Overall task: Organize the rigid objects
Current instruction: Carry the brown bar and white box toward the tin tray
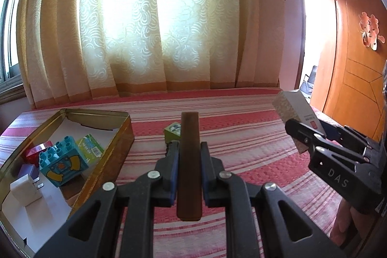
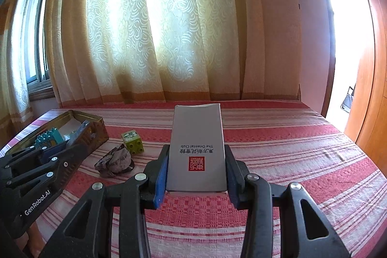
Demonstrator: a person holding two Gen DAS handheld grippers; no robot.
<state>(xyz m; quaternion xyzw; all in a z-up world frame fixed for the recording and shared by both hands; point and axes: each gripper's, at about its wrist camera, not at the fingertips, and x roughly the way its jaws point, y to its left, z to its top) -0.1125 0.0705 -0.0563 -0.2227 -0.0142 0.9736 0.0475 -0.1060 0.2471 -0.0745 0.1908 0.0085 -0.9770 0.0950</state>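
My left gripper (image 1: 189,149) is shut on a flat dark brown bar (image 1: 189,161) and holds it above the striped bed, just right of the gold tin box (image 1: 106,149). The tin holds a teal toy brick (image 1: 61,163), a red block, a green carton and a white plug. My right gripper (image 2: 196,156) is shut on a grey box with a red seal (image 2: 197,146); it also shows in the left wrist view (image 1: 296,113). A green toy brick (image 2: 132,142) and a brown crumpled lump (image 2: 115,160) lie on the bed.
The red striped bedspread (image 2: 290,149) stretches to a yellow curtain (image 2: 157,28) at the back. A wooden door (image 1: 358,76) stands open at the right. A window (image 2: 36,40) is at the left.
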